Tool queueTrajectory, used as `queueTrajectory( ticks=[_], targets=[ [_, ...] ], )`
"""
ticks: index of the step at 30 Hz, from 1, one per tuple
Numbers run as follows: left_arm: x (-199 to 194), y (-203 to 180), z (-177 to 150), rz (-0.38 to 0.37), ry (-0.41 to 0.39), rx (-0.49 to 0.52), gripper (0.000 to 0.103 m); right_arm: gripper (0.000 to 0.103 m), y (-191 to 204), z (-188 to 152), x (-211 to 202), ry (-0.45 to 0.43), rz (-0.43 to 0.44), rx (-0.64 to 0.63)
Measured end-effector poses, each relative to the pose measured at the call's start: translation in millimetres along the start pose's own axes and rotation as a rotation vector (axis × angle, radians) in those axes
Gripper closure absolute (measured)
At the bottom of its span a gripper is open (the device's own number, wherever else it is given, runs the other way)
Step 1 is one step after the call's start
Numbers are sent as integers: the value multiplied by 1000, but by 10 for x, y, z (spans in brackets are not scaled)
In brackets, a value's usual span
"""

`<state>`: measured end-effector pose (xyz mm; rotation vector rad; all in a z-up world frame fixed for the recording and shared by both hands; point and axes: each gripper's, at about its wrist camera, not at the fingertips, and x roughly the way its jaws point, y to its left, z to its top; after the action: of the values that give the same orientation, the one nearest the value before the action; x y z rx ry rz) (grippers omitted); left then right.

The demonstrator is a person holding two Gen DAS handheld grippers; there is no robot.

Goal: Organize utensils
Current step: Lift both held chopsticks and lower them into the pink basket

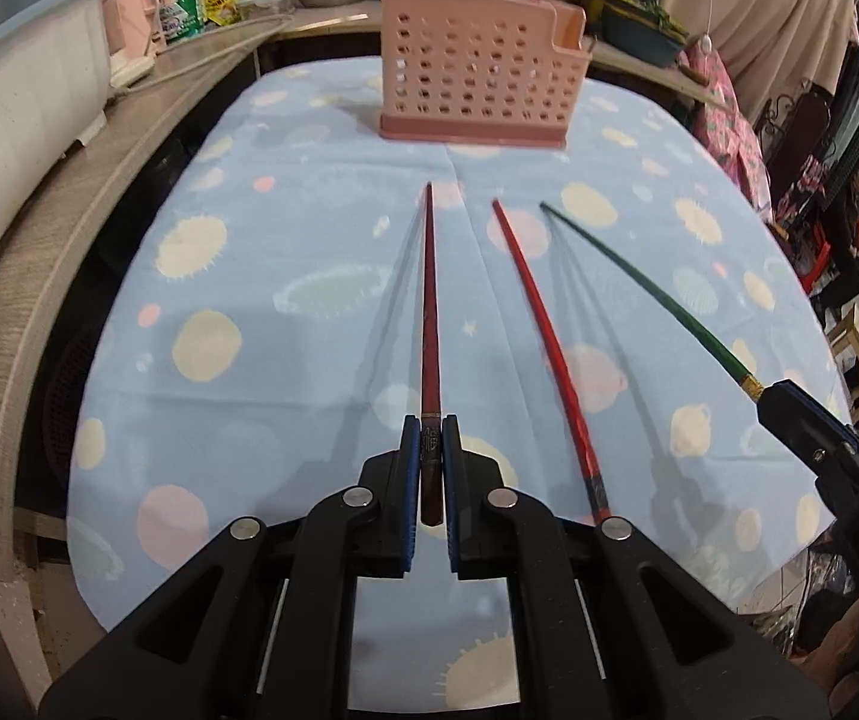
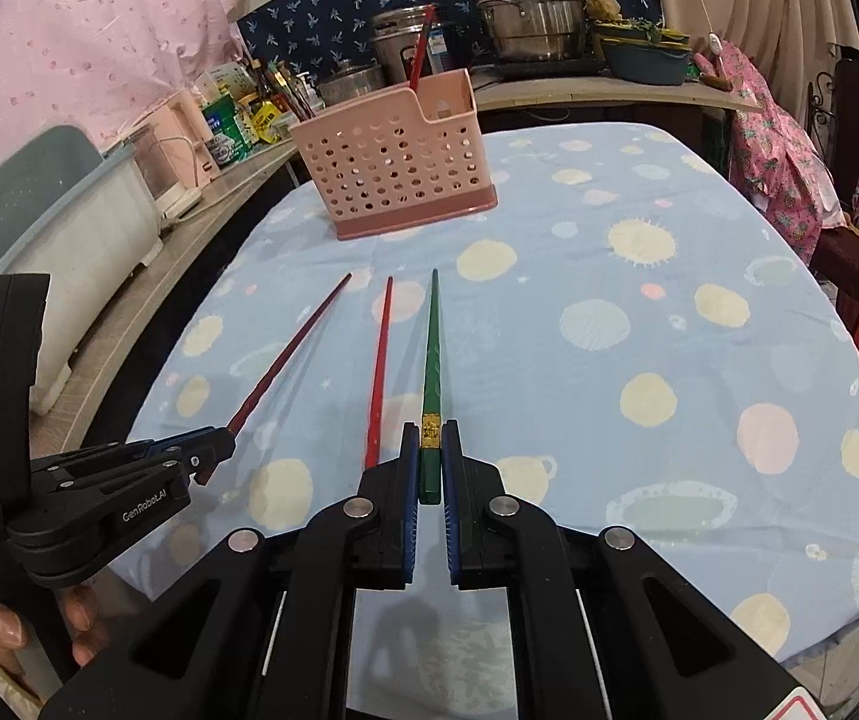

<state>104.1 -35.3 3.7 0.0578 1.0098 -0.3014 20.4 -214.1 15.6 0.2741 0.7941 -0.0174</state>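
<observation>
My left gripper (image 1: 430, 450) is shut on the thick end of a dark red chopstick (image 1: 429, 312), which points toward the pink perforated utensil holder (image 1: 471, 72). My right gripper (image 2: 430, 450) is shut on a green chopstick (image 2: 432, 348) with a gold band. A bright red chopstick (image 1: 540, 336) lies on the blue patterned tablecloth (image 1: 309, 360) between them. In the right wrist view the left gripper (image 2: 213, 450) shows at lower left holding the dark red chopstick (image 2: 291, 354), the bright red one (image 2: 380, 360) lies beside it, and the holder (image 2: 393, 162) has a red utensil standing in it.
A wooden counter (image 1: 69, 192) with a white appliance, bottles and pots runs along the left and back. Steel pots (image 2: 525, 6) stand behind the holder. Pink cloth and clutter (image 1: 735, 138) sit off the table's right edge.
</observation>
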Motion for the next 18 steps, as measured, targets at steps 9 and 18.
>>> queueTrajectory(
  ticks=[9, 18],
  targets=[
    [-381, 95, 509, -2, -121, -13, 96, 96, 50, 671, -321, -148, 35, 16],
    [-617, 166, 1171, -10, -229, -33, 96, 96, 78, 1326, -422, -274, 29, 2]
  ],
)
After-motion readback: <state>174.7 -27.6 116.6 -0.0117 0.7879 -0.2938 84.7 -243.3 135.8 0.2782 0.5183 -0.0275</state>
